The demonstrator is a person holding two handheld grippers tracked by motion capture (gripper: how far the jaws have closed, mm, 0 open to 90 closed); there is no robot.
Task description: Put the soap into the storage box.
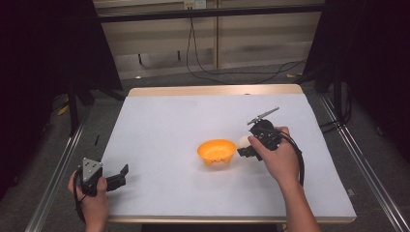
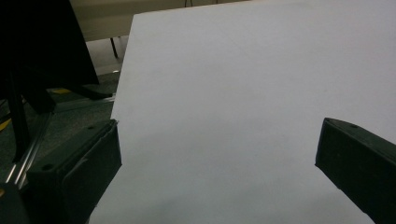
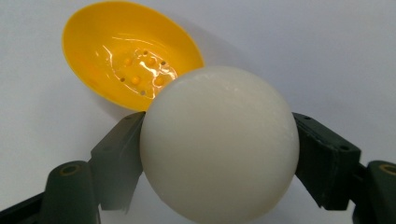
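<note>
We note a white ball [image 3: 219, 144] clamped between the two black jaws of the right gripper [image 1: 245, 147], one jaw pressed to each side of it. In the high view the ball [image 1: 243, 141] sits just off the right rim of an orange bowl [image 1: 217, 151], held a little above the table. From the right gripper view, we see the bowl [image 3: 126, 51] behind and to the upper left of the ball, its glossy inside showing a cluster of small holes in the bottom. The ball hides part of the bowl's near rim; we cannot tell whether the two touch.

The bowl stands upright near the middle of the white table [image 1: 169, 121], slightly right of centre.

The right hand [image 1: 278, 157] wraps the gripper body, a black cable looping beside the wrist.

The left gripper [image 1: 121, 175] rests at the table's near left corner, well apart from the bowl, jaws spread wide with bare tabletop [image 2: 243, 93] between them. The left hand [image 1: 92, 193] grips it from behind.
</note>
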